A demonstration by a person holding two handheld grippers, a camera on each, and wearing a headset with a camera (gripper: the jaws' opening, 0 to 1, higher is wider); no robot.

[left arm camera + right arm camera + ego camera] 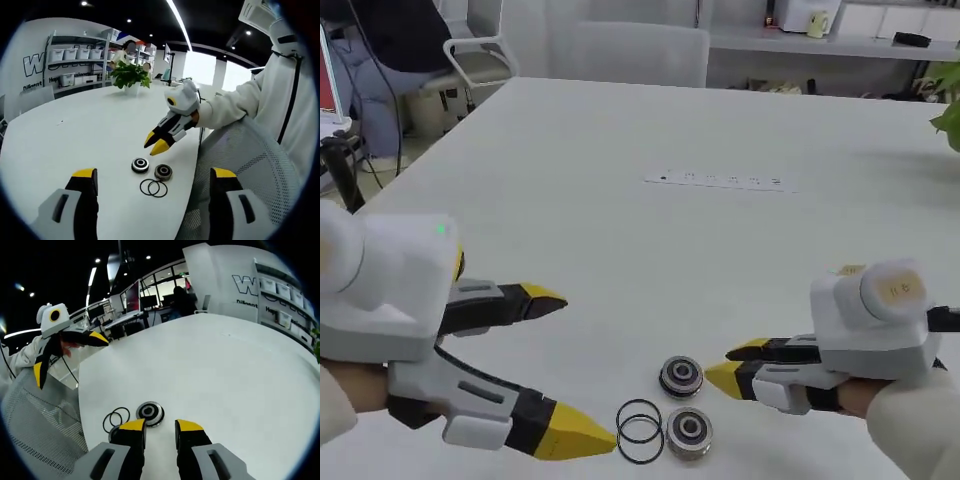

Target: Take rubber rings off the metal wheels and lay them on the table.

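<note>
1. Plainly, two rubber rings (640, 431) lie flat on the table (620, 200), overlapping one another; in the head view they are just left of the nearer metal wheel (689, 433); they look finished with, laid where no jaw need cross them.
2. That nearer wheel shows a pale, bare-looking rim; the farther wheel (681, 376) sits just beyond it, apart from it, and has a dark band round its edge; I take the band for a ring not yet pulled, though it is too small to be sure.
3. The right gripper (725, 365) hovers just beside the farther wheel; its jaws stand at a narrow gap with nothing between them; in the right gripper view the tips aim at that wheel, probably set narrow to nip the band at the rim.
4. The left gripper (582, 368) waits on the opposite side, jaws spread wide and holding nothing; the rings lie near its lower tip; I judge it placed to steady a wheel while the other gripper pulls.
5. Wheels and rings sit close to the person's edge of the table, as both gripper views show; a nudged wheel could roll off that edge, so any pull is better aimed inward.
6. Beyond them the tabletop runs wide and bare to a socket strip (720, 181) near its middle; a chair (640, 55) and a plant (945, 90) stand well away; there is ample room to lay more rings.
</note>
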